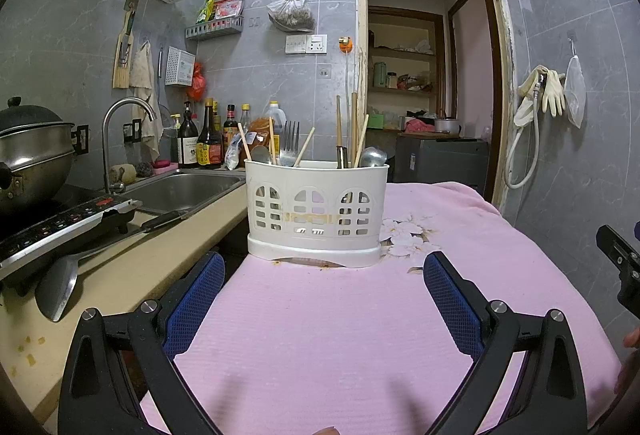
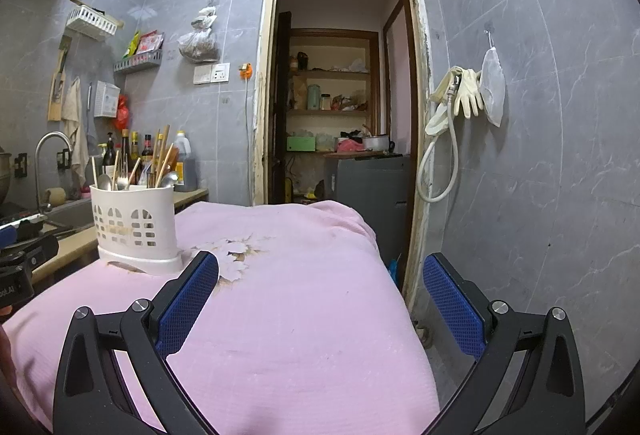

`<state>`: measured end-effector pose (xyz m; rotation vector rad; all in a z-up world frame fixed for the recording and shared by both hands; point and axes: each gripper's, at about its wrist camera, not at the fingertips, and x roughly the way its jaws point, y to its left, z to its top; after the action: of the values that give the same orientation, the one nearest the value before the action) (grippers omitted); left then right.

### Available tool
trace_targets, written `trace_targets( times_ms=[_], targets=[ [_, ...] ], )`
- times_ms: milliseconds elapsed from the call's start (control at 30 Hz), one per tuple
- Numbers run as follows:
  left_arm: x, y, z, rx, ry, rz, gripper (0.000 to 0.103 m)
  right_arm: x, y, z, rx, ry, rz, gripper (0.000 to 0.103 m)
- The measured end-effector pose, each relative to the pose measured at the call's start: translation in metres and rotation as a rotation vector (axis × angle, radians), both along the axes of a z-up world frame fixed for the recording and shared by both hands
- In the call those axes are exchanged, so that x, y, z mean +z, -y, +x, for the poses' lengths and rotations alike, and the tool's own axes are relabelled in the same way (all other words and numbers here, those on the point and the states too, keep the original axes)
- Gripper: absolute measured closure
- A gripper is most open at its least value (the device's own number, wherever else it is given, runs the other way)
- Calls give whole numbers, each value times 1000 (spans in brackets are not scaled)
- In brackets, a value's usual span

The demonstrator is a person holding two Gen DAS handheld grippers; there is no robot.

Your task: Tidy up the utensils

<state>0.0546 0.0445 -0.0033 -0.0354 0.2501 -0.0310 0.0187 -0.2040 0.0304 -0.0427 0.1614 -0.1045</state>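
Left gripper (image 1: 324,277) hung wide open and empty, right gripper (image 2: 320,277) too. The white utensil caddy (image 1: 316,211) stood upright at the pink cloth's (image 1: 340,335) far-left edge, full of chopsticks (image 1: 354,127), a fork (image 1: 289,143), spoons (image 1: 373,156). Sink (image 1: 180,191) sat farther left.

Grey marble-tile walls (image 2: 540,175), open doorway (image 2: 340,75) w/ shelves, sink (image 1: 180,191) left.

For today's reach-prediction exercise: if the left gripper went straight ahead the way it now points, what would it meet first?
Most likely the white utensil caddy, which stands centred between the open fingers of the left gripper on the pink cloth. Nothing else lies between them, though depth is uncertain.
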Motion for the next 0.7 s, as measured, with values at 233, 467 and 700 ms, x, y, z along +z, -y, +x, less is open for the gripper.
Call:
trace_targets(
  times_ms=[233,467,700],
  targets=[
    [-1,-1,0,0,-1,1,5,-1,-1,0,-2,0,-2,0],
    [0,0,0,1,-1,-1,5,-1,-1,0,-3,-1,-3,0],
    [-1,-1,0,1,-1,0,5,0,0,0,-2,-2,-1,0]
  ],
)
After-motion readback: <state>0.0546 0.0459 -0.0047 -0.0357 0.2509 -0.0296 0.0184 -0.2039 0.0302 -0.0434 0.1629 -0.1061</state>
